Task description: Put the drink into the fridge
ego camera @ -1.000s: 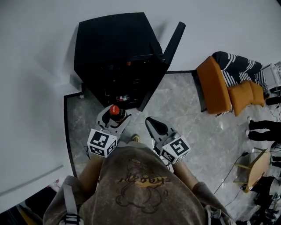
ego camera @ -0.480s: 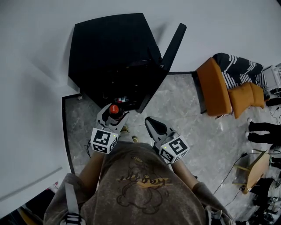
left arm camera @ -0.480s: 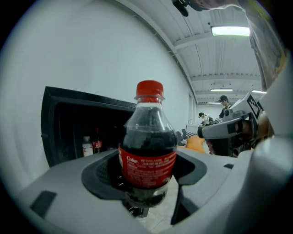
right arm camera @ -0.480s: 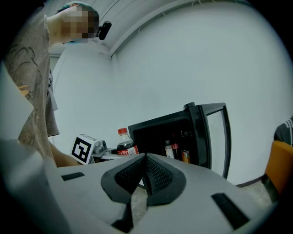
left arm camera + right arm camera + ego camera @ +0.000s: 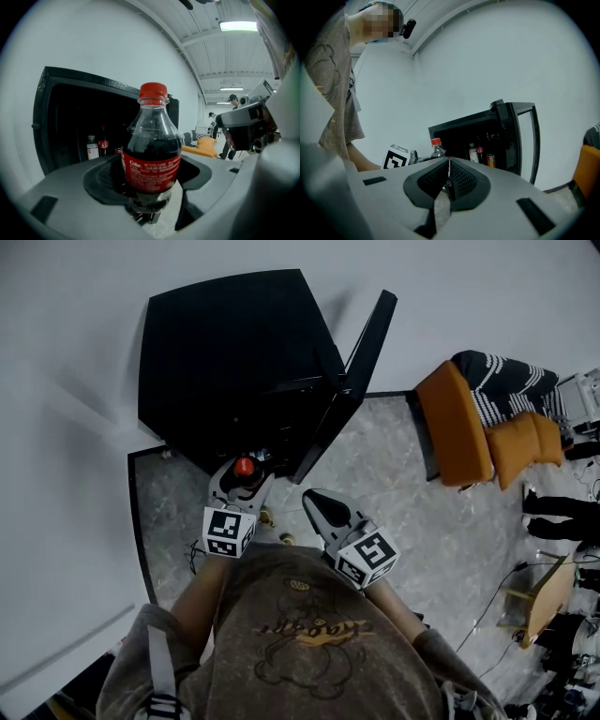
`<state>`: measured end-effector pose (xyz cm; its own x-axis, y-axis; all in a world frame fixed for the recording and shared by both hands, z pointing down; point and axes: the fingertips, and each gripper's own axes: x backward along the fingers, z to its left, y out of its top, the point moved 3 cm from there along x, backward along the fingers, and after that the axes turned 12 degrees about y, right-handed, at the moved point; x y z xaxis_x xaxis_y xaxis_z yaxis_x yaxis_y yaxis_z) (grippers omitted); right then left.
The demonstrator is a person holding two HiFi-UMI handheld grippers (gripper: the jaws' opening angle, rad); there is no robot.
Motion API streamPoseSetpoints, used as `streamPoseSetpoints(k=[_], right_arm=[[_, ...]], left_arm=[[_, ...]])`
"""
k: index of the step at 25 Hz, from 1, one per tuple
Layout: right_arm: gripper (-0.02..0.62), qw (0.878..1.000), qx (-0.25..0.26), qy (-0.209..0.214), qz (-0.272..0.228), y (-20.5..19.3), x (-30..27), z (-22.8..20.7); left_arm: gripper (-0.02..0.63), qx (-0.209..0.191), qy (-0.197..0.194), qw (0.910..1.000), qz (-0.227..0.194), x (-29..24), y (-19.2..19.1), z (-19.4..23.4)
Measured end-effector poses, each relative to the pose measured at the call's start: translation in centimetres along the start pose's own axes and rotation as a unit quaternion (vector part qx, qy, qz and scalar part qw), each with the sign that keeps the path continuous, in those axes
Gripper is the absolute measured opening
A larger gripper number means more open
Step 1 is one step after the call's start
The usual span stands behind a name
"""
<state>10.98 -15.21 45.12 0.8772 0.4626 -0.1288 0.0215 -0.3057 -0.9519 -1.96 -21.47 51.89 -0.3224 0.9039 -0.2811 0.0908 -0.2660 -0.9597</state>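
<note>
**Cola bottle held at an open fridge**

The left gripper's (image 5: 240, 486) jaws are clamped on the lower body of a cola bottle (image 5: 151, 154), which is kept upright, red cap on top. The right gripper's (image 5: 449, 180) jaws are pressed together with nothing between them; it is held just beside the left one. Both are pointed at a black fridge (image 5: 234, 362) close ahead, whose door (image 5: 352, 381) is swung open to the right. A few small bottles (image 5: 92, 146) are seen on a shelf inside. An orange armchair (image 5: 459, 423) is seen well to the right.
</note>
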Motion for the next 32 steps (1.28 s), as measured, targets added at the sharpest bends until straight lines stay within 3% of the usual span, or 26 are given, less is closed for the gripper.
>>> streamPoseSetpoints(k=[32], right_arm=[[0.021,0.999,-0.026,-0.014,0.029,-1.3,-3.0,-3.7]], left_arm=[[0.313,0.013,0.074,0.9960,0.049,-14.8,-6.0,7.5]])
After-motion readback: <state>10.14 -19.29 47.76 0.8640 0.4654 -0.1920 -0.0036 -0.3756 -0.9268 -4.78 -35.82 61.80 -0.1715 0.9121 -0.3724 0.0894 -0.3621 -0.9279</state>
